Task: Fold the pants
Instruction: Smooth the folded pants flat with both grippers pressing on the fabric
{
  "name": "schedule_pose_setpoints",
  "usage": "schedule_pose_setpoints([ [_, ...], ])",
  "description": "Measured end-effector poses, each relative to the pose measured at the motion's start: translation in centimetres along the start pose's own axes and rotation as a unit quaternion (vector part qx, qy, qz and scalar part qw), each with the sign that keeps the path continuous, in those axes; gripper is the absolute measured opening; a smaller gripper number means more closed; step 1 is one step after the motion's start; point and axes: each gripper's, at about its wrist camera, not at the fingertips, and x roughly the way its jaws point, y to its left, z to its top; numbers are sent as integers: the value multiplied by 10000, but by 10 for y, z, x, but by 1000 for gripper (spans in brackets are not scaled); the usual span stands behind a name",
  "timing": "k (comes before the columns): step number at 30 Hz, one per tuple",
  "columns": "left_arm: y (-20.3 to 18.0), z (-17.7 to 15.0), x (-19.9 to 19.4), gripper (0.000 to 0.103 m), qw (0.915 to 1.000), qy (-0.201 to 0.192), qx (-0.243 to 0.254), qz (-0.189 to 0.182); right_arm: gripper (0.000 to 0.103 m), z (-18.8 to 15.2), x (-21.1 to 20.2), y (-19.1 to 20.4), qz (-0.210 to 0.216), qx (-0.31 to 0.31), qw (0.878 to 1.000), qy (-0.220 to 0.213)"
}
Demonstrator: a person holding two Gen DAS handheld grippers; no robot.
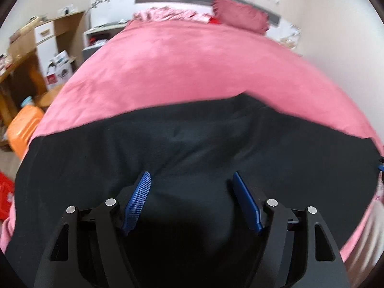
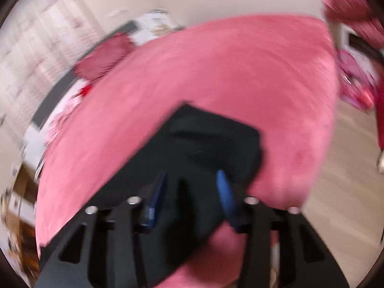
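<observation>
Left wrist view: black pants (image 1: 192, 139) lie spread on the pink bed (image 1: 182, 72), long axis running left to right across the frame. The near part is hidden under the left gripper (image 1: 192, 175); the left end drapes toward the bed edge, and the right end is cut off at the frame border. The left gripper's blue pads stand wide apart above the cloth, nothing between them. Beyond the far edge of the pants lies bare pink cover up to a dark pink pillow (image 1: 242, 14). A wooden desk (image 1: 28, 48) stands left of the bed.

Right wrist view: heavily blurred. The pants (image 2: 206, 139) run diagonally from lower left to a squared end at upper right, near the bed (image 2: 216, 67) edge, with wood floor (image 2: 348, 168) beyond. The right gripper (image 2: 192, 180) is parted over the cloth; whether it touches, I cannot tell.
</observation>
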Motion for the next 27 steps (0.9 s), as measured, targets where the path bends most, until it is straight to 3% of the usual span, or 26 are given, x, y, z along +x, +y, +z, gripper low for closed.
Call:
schedule_pose_setpoints([
  [2, -1, -6, -1, 70, 9998, -39, 210, 16, 8, 1, 4, -19, 186, 473, 9987, 73],
  [4, -8, -5, -1, 70, 9990, -30, 397, 193, 13, 2, -2, -18, 283, 429, 9987, 4],
  [6, -8, -6, -3, 73, 9992, -14, 311, 231, 47, 0, -12, -12, 464, 345, 9983, -101],
  [8, -8, -5, -6, 86, 9998, 6, 111, 141, 67, -4, -24, -6, 506, 330, 9979, -251],
  [9, -9, -4, -7, 95, 9999, 31, 22, 124, 71, -7, -30, 0, 461, 260, 9982, -289],
  [13, -17, -2, -10, 99, 9991, 205, -160, 343, 74, -22, -34, 16, 348, -2, 9994, -84],
  [16, -20, -2, -10, 99, 9980, 355, -226, 472, 83, -34, -30, 24, 370, -12, 9993, 33],
  [22, -17, -5, -13, 99, 9969, 389, -490, 475, 88, -46, -16, 22, 318, 211, 9982, 466],
  [27, -20, -6, -15, 99, 9964, 406, -542, 505, 93, -44, -18, 19, 275, 307, 9979, 499],
])
